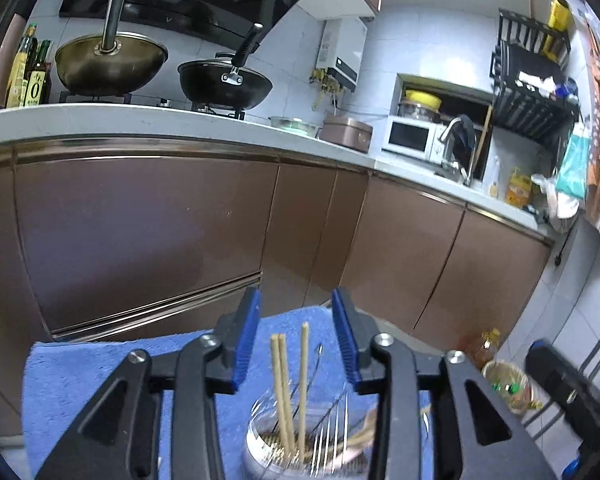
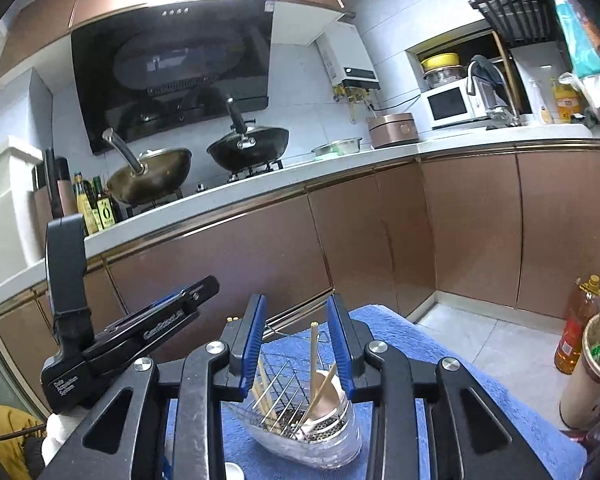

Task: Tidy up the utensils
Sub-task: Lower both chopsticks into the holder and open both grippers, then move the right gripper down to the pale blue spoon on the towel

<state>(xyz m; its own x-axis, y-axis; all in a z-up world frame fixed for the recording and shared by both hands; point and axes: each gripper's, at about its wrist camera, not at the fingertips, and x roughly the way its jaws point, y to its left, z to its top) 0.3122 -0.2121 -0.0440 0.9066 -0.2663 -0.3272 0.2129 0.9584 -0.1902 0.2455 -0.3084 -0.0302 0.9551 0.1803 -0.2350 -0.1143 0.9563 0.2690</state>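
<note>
We held both the left gripper (image 1: 296, 340) and right gripper (image 2: 296, 344) with jaws parted and empty above the clear wire-lined holder (image 2: 304, 428), where slim wooden chopsticks (image 1: 284, 392) stood on the fuzzy blue towel (image 1: 100, 380).

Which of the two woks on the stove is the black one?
The black wok nearer the water heater; the other wok, beside the oil bottles, is brassy gold.

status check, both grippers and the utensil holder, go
Left gripper open, empty. Right gripper open, empty. Chopsticks standing in utensil holder on blue cloth. Nothing blocking.
</note>
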